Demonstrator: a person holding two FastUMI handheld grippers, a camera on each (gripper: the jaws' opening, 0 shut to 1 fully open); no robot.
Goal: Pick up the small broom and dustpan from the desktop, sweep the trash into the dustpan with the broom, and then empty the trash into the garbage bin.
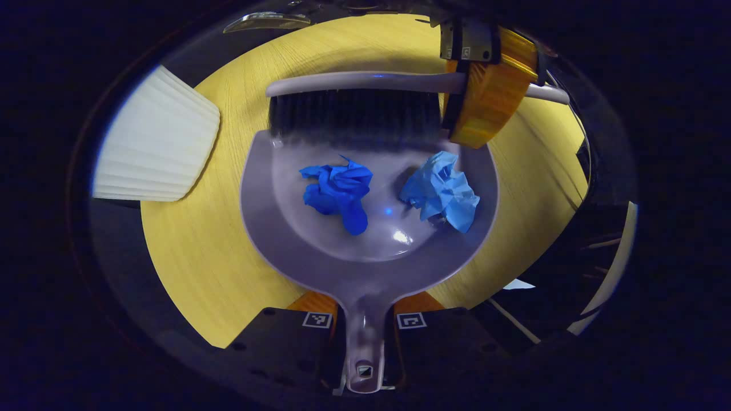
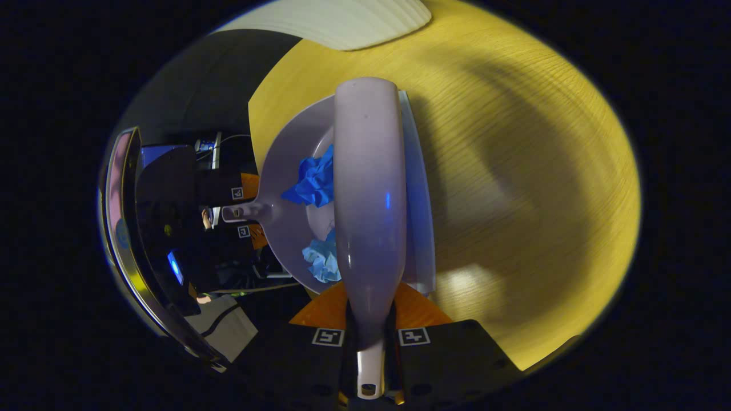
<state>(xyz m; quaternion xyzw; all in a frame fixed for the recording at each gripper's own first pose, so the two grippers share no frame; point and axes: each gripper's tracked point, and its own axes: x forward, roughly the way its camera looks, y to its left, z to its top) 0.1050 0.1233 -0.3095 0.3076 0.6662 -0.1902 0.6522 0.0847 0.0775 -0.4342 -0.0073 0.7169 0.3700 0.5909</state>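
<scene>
- Dustpan (image 1: 365, 251) lies flat on the yellow wood-grain tabletop (image 1: 188, 251), its handle gripped between the jaws of the left gripper (image 1: 364, 328). Two crumpled paper wads sit inside it: a dark blue wad (image 1: 337, 191) and a light blue wad (image 1: 441, 191), apart from each other and both behind the dustpan's front lip.
- Small broom (image 1: 354, 108) stands across the dustpan's mouth with its bristles at the lip. Its handle is clamped in the jaws of the right gripper (image 2: 370, 337), as the right gripper view shows.
- Sweeping looks finished; by my judgement the lift and carry to the bin come next.
- Risk: tipping the dustpan's mouth downward on the lift would let both wads roll out over the lip. They are light and loose.
- Risk: pulling the broom away from the dustpan too early removes the only barrier at the mouth. A flick of the bristles could also knock the light blue wad out.
- Risk: the handle is narrow and smooth, so the dustpan could swivel in the jaws once its weight leaves the tabletop.
- White ribbed object (image 1: 154, 140), left of the dustpan at the tabletop's edge, may be the garbage bin; I cannot tell for sure. Misjudging its rim would spill the wads beside it.
</scene>
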